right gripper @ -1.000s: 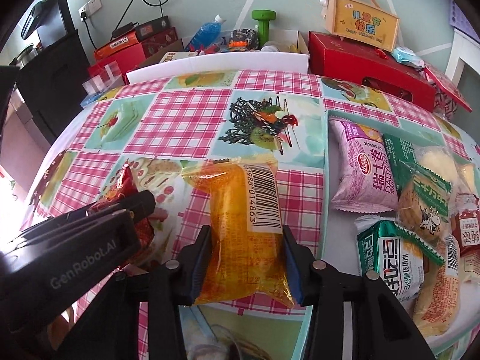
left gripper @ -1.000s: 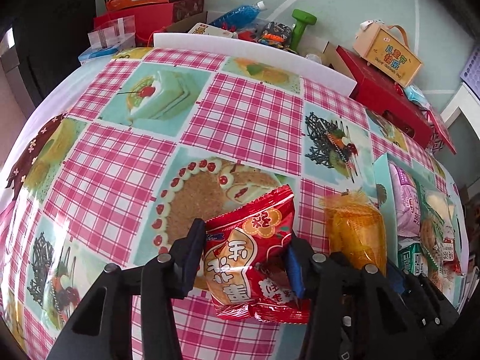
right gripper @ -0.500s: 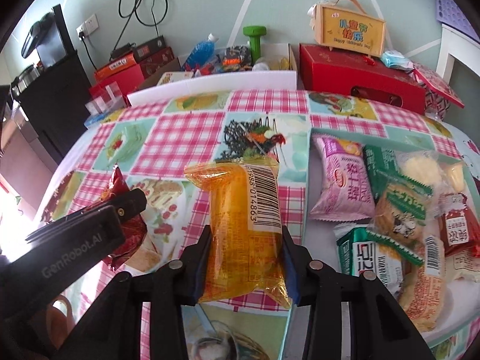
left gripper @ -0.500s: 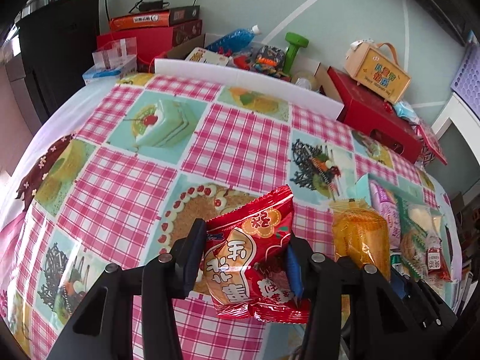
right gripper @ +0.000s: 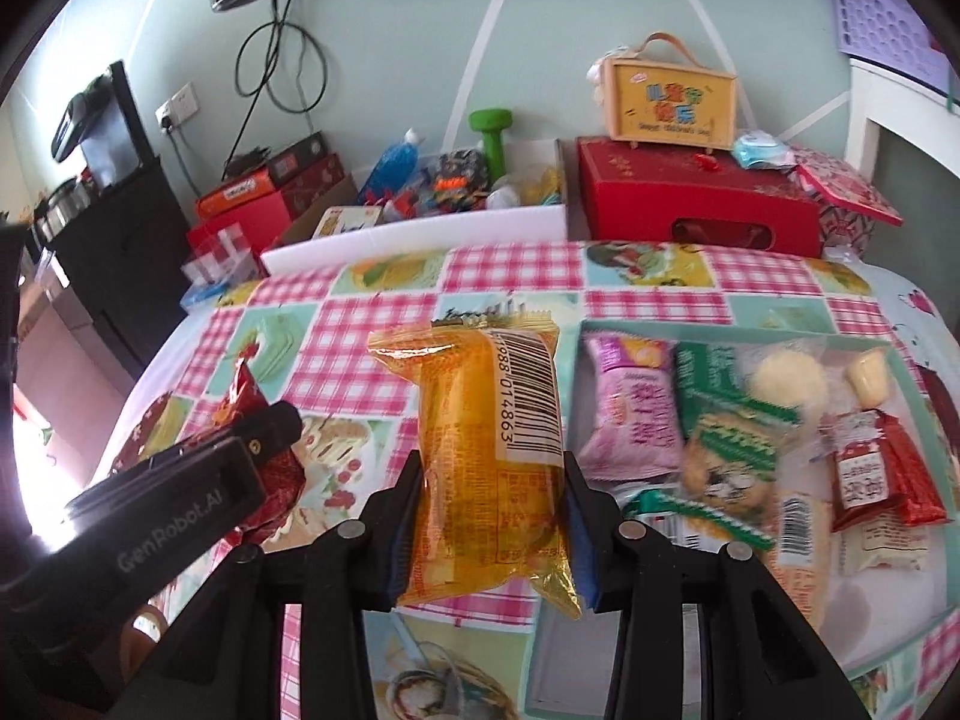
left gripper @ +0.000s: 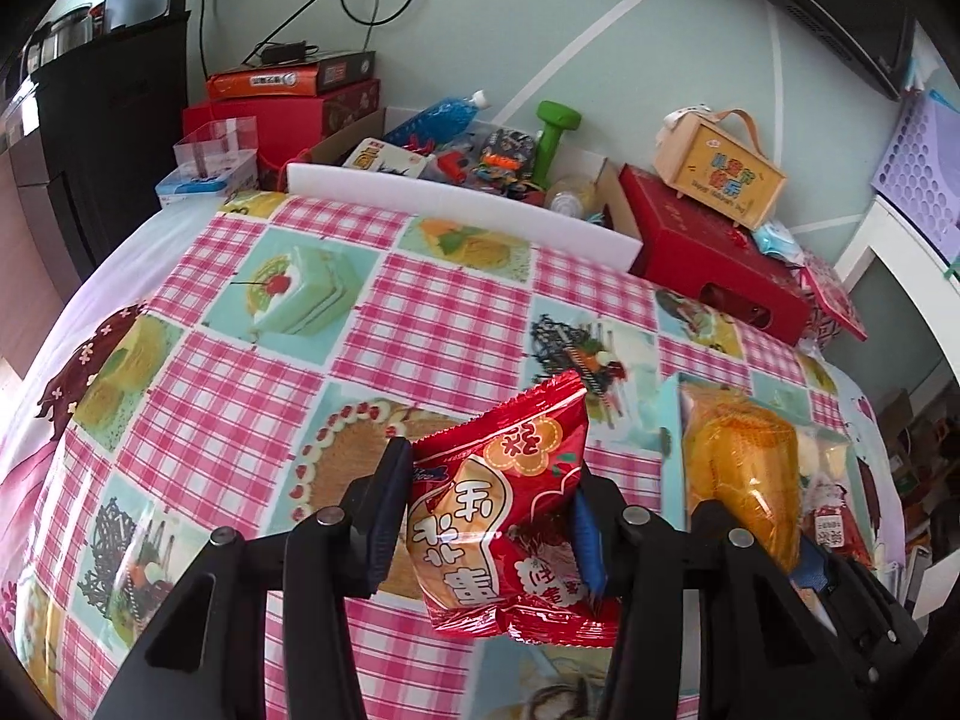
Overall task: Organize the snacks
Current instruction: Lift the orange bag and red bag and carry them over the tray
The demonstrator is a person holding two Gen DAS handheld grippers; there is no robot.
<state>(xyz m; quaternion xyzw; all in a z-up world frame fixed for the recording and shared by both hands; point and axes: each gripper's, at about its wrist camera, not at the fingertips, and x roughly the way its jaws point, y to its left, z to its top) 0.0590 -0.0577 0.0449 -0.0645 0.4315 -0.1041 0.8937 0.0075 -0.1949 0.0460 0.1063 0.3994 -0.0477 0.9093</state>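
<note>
My left gripper [left gripper: 489, 510] is shut on a red snack packet [left gripper: 510, 516] with white characters, held above the checked tablecloth [left gripper: 252, 372]. My right gripper [right gripper: 489, 516] is shut on an orange snack packet [right gripper: 492, 450], barcode side up, also lifted off the table. The orange packet [left gripper: 741, 474] shows at the right of the left wrist view. In the right wrist view the left gripper's body [right gripper: 168, 492] and the red packet [right gripper: 258, 420] sit at the left. A pale tray [right gripper: 558, 654] at the right holds several snack packets, among them a pink one [right gripper: 636, 408] and a green one [right gripper: 726, 414].
A white foam strip [left gripper: 462, 204] lines the table's far edge. Behind it stand red boxes [left gripper: 714, 264], a yellow carry box [left gripper: 720, 174], a green dumbbell [left gripper: 555, 138] and a blue bottle [left gripper: 438, 120]. A black cabinet [left gripper: 102, 138] is at the left.
Both grippers have risen with their packets still held, so the table looks farther away and more of the back wall shows. The tray of snacks appears lower and smaller.
</note>
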